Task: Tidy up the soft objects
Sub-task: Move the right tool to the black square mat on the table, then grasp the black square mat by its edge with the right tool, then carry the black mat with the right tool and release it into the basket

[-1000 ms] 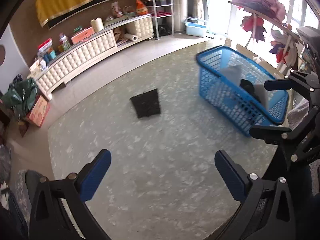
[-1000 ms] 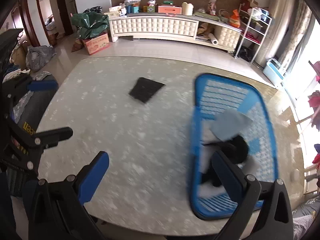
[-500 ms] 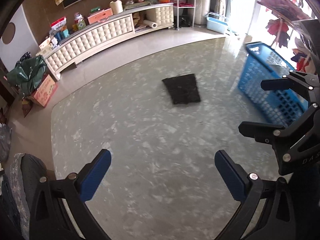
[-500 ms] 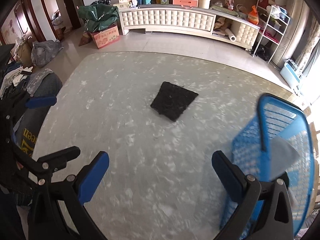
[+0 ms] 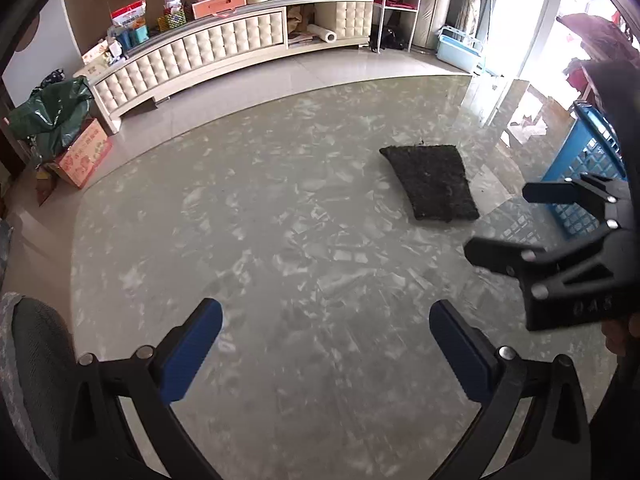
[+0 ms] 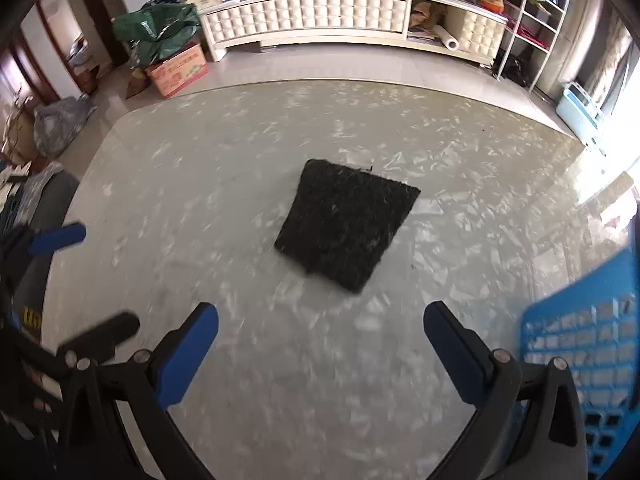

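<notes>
A folded black cloth (image 6: 346,222) lies flat on the grey marbled table (image 6: 240,160); it also shows in the left wrist view (image 5: 434,180), to the right. My right gripper (image 6: 320,340) is open and empty, a short way in front of the cloth. My left gripper (image 5: 326,340) is open and empty, to the left of the cloth and apart from it. The blue plastic basket (image 6: 584,356) stands at the table's right; only its wall shows, also in the left wrist view (image 5: 584,184). The right gripper also shows in the left wrist view (image 5: 520,224).
A cream tufted cabinet (image 5: 208,52) with boxes runs along the far wall. A cardboard box with a green bag (image 5: 80,152) sits on the floor at left. A white shelf rack (image 6: 532,24) stands at the far right. A chair back (image 5: 36,360) is near my left side.
Both grippers have swung left, away from the basket and toward the black cloth. The cloth is now nearer and centred in the right wrist view. Both stay open.
</notes>
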### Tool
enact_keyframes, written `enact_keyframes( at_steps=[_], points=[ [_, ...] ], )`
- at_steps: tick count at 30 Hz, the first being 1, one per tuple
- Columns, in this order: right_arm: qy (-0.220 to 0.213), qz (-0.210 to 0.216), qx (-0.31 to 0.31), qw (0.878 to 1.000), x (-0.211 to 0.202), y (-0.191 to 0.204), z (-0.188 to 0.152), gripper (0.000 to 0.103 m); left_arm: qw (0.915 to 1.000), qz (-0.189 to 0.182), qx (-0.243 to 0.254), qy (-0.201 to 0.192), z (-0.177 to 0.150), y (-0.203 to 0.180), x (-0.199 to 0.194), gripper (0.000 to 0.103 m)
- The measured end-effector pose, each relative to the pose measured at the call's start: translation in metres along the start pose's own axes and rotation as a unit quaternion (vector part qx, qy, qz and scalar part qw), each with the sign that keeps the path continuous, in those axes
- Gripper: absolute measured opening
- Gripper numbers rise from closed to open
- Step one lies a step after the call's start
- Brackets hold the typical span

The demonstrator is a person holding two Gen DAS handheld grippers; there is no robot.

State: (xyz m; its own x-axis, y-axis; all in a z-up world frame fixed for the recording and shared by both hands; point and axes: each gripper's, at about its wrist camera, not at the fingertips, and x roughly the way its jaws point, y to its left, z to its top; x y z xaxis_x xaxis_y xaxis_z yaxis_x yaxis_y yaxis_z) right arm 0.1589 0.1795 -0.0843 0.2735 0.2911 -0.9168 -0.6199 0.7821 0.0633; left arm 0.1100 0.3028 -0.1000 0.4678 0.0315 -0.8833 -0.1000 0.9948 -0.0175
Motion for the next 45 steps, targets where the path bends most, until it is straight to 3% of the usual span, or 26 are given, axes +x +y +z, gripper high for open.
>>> enact_keyframes(
  at_steps=[10, 13, 15, 19, 22, 24, 27, 34, 37, 45],
  points=[
    [0.005, -0.019, 0.026, 0.999, 0.036, -0.011, 0.028, 0.101, 1.0000, -0.002, 0.006, -0.003, 0.015, 0.013, 0.016, 0.103],
    [0.007, -0.015, 0.021, 1.000, 0.041, -0.008, 0.032, 0.090, 0.9999, 0.002, 0.010, -0.006, 0.023, 0.014, 0.017, 0.103],
    [0.013, -0.013, 0.019, 1.000, 0.046, -0.007, 0.035, 0.077, 0.9998, 0.006, 0.014, -0.009, 0.028, 0.016, 0.016, 0.103],
    [0.018, -0.009, 0.004, 1.000, 0.051, 0.000, 0.038, 0.074, 0.9999, 0.004, 0.006, -0.015, 0.035, 0.022, 0.018, 0.103],
    [0.013, -0.006, -0.009, 1.000, 0.050, 0.004, 0.039, 0.056, 0.9998, 0.009, 0.007, -0.014, 0.036, 0.022, 0.021, 0.103],
    [0.007, 0.002, -0.019, 1.000, 0.049, 0.008, 0.039, 0.031, 0.9999, 0.005, 0.005, -0.013, 0.035, 0.022, 0.022, 0.103],
    [0.003, 0.020, -0.019, 1.000, 0.045, 0.007, 0.035, 0.017, 0.9999, 0.005, 0.001, -0.013, 0.033, 0.023, 0.020, 0.103],
    [-0.016, 0.039, -0.018, 0.999, 0.031, 0.005, 0.021, 0.013, 0.9998, 0.007, -0.006, -0.018, 0.027, 0.014, -0.001, 0.103],
    [-0.020, 0.043, -0.025, 0.999, 0.010, 0.005, 0.006, 0.013, 0.9995, -0.017, -0.020, -0.018, 0.023, 0.006, -0.016, 0.103],
    [-0.035, 0.056, -0.030, 0.997, -0.062, -0.007, -0.041, 0.013, 0.9992, -0.021, -0.011, -0.032, 0.005, -0.051, -0.072, 0.103]
  ],
)
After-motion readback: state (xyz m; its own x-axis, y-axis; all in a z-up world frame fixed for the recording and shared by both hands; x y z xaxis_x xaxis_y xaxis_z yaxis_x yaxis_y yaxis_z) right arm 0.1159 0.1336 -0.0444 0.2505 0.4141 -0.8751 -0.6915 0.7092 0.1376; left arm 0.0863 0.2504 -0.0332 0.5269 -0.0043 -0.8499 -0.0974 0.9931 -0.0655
